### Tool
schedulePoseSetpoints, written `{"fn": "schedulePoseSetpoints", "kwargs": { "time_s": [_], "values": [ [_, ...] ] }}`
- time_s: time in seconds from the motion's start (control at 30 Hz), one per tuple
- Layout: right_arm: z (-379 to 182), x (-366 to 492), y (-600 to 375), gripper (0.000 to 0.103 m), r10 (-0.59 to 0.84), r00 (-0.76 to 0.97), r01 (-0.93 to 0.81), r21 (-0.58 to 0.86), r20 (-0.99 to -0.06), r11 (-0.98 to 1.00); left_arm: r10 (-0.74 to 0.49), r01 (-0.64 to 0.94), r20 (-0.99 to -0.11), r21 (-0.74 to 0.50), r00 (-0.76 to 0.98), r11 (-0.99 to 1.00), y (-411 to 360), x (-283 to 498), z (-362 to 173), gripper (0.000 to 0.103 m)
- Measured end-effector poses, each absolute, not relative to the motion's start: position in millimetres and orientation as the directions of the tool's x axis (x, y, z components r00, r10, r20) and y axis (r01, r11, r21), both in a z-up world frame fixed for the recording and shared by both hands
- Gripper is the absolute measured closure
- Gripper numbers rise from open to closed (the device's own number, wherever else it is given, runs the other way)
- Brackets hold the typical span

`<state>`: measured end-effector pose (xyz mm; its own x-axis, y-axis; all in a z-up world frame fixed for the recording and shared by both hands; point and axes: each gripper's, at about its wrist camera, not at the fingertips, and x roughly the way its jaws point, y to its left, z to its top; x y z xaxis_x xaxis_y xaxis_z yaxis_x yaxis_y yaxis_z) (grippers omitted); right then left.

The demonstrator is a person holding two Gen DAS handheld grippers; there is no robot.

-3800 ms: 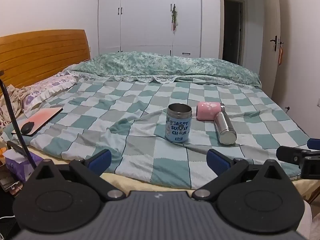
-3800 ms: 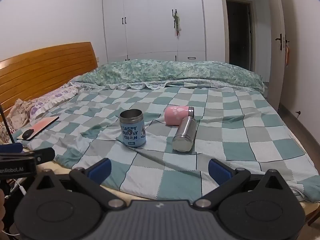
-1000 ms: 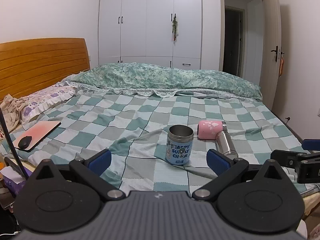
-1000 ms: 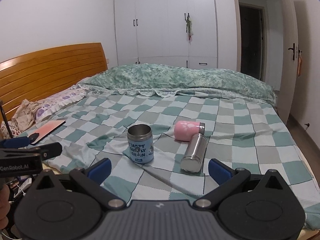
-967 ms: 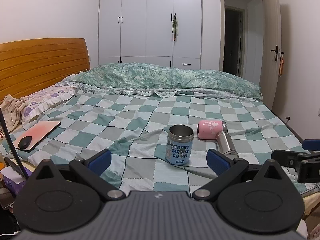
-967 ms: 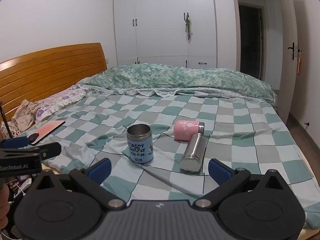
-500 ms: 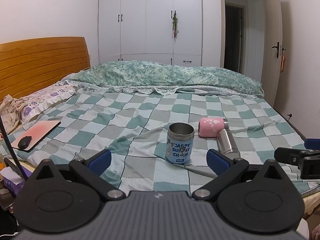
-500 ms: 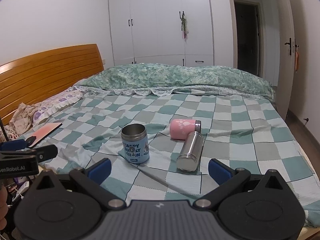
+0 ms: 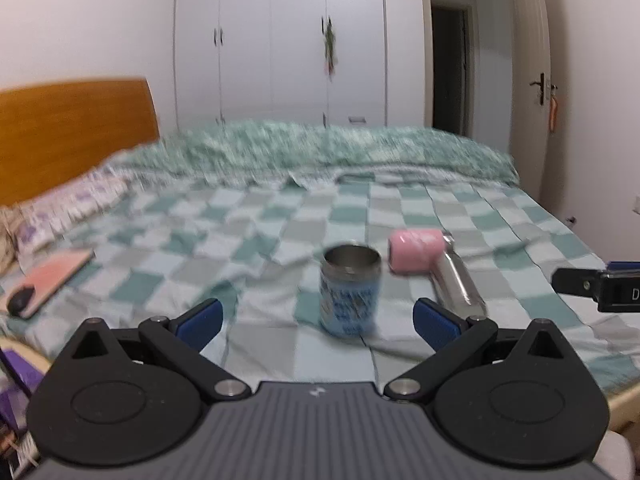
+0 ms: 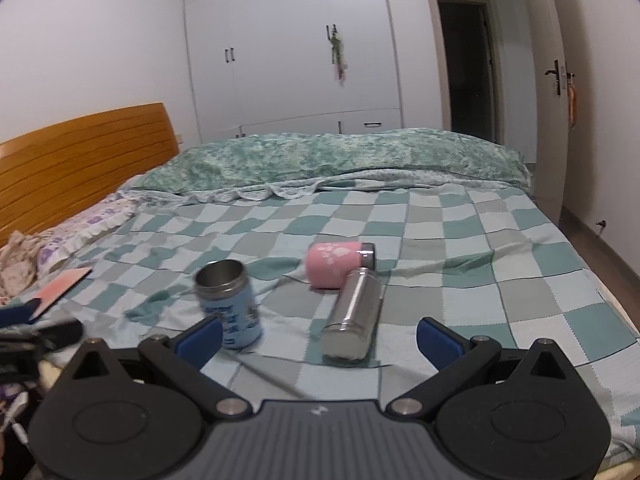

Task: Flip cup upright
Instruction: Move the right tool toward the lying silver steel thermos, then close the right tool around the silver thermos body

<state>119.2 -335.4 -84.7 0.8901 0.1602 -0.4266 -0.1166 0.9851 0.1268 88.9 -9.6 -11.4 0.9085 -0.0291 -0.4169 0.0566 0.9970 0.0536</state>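
A blue printed steel cup [image 9: 350, 290] stands upright with its mouth up on the checked bedspread [image 9: 280, 220]; it also shows in the right wrist view [image 10: 229, 304]. A pink cup [image 9: 416, 255] lies on its side behind it, also seen in the right wrist view [image 10: 335, 264]. A steel flask [image 9: 458, 280] lies on its side next to the pink cup, also in the right wrist view [image 10: 354, 316]. My left gripper [image 9: 316, 320] is open and empty, short of the blue cup. My right gripper [image 10: 320, 334] is open and empty, short of the flask.
A pink mouse pad with a black mouse [image 9: 44, 280] lies at the bed's left edge. A wooden headboard [image 10: 80, 156] stands at the left, a folded green quilt [image 10: 340, 156] at the far end. White wardrobes and an open door are behind.
Both grippers have moved forward toward the bed, so the cups and flask appear larger and closer. The left view is blurred by motion. The objects have not moved.
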Motion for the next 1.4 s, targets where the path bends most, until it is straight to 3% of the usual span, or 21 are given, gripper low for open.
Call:
{"fn": "schedulePoseSetpoints", "kwargs": {
  "time_s": [0.17, 0.3, 0.43, 0.6, 0.73, 1.03, 1.23, 1.4],
  "values": [
    [-101.1, 149.2, -338.9, 0.0, 0.181, 0.901, -0.157, 0.093, -0.394, 0.983, -0.06, 0.096, -0.414, 0.067, 0.908, 0.993, -19.6, 116.3, -27.7, 0.0],
    [-112.2, 178.9, -338.8, 0.0, 0.204, 0.87, -0.184, 0.089, -0.448, 0.979, -0.095, 0.115, -0.43, 0.02, 0.898, 0.993, -28.4, 142.7, -40.0, 0.0],
    [-121.9, 199.7, -338.6, 0.0, 0.227, 0.87, -0.199, 0.109, -0.438, 0.974, -0.086, 0.11, -0.436, 0.03, 0.896, 0.993, -35.3, 172.4, -53.6, 0.0],
    [-132.5, 230.7, -333.4, 0.014, 0.254, 0.857, -0.229, 0.111, -0.449, 0.967, -0.079, 0.119, -0.454, 0.059, 0.888, 0.991, -39.4, 206.2, -73.2, 0.0],
    [-140.8, 253.0, -328.0, 0.017, 0.253, 0.852, -0.241, 0.087, -0.459, 0.967, -0.098, 0.136, -0.491, 0.043, 0.866, 0.99, -43.0, 230.6, -84.4, 0.0],
    [-159.9, 321.9, -346.8, 0.02, 0.191, 0.84, -0.187, 0.058, -0.507, 0.981, -0.231, 0.226, -0.518, -0.073, 0.824, 0.971, -77.4, 249.1, -93.4, 0.0],
    [-175.2, 358.2, -369.2, 0.021, 0.202, 0.808, -0.174, 0.102, -0.554, 0.979, -0.327, 0.34, -0.538, -0.079, 0.777, 0.937, -118.9, 278.1, -115.3, 0.0],
    [-188.7, 387.0, -387.9, 0.026, 0.258, 0.761, -0.166, 0.205, -0.595, 0.965, -0.41, 0.399, -0.572, -0.153, 0.711, 0.904, -143.4, 318.5, -136.0, 0.0]
  ]
}}
